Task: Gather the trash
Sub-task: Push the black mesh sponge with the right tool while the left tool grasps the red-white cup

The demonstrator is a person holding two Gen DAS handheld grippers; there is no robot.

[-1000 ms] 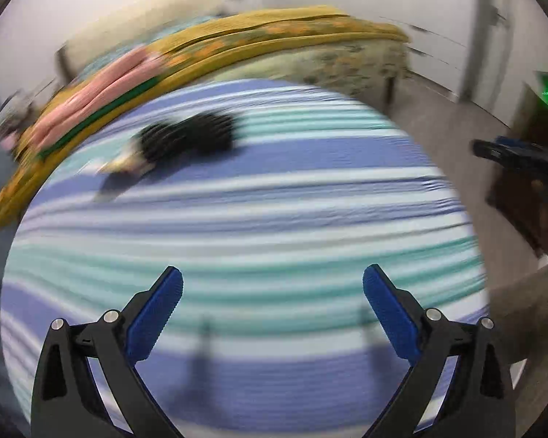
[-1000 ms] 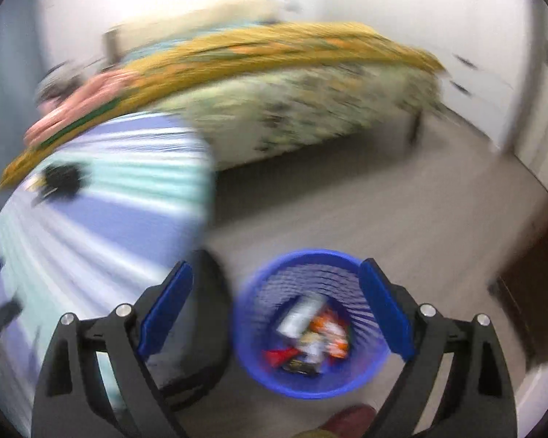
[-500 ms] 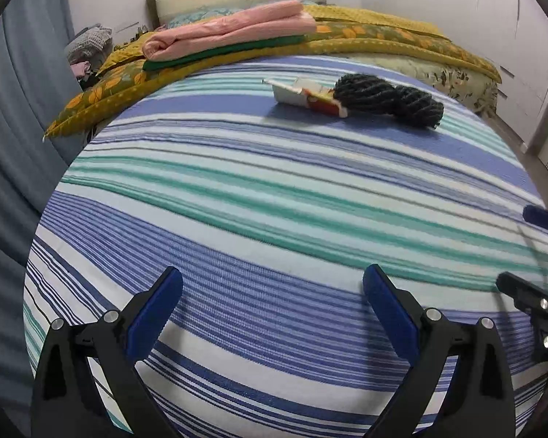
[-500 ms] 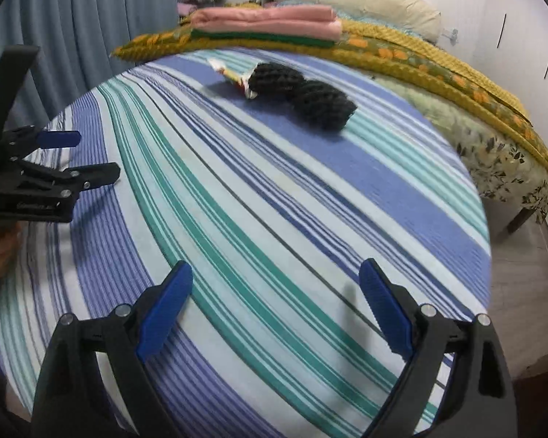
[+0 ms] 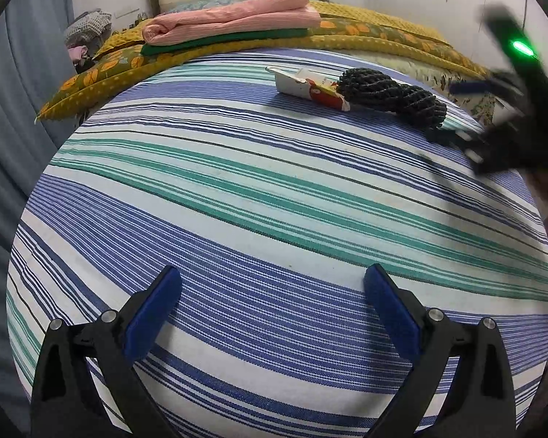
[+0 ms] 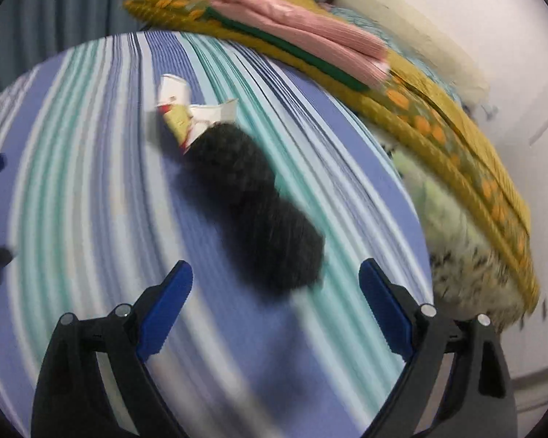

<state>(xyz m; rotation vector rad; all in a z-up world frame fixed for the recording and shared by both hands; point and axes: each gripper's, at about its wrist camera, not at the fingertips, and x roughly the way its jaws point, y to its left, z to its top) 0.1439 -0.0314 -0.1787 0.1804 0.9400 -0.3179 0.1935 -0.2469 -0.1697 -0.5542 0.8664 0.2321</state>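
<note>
Swinging in from the bin, the right gripper [image 6: 276, 284], wide open and empty, nears the black yarn skein [image 6: 252, 211] and crumpled carton [image 6: 186, 116]; the left gripper [image 5: 272, 292] waits wide open, empty.

Crumpled white, red and yellow paper carton [image 5: 308, 87] lying flat on striped bedsheet [image 5: 237, 189] near far edge. Black knitted mesh bundle [image 5: 391, 96], twisted lengthwise, touching carton's end, toward right edge.
</note>
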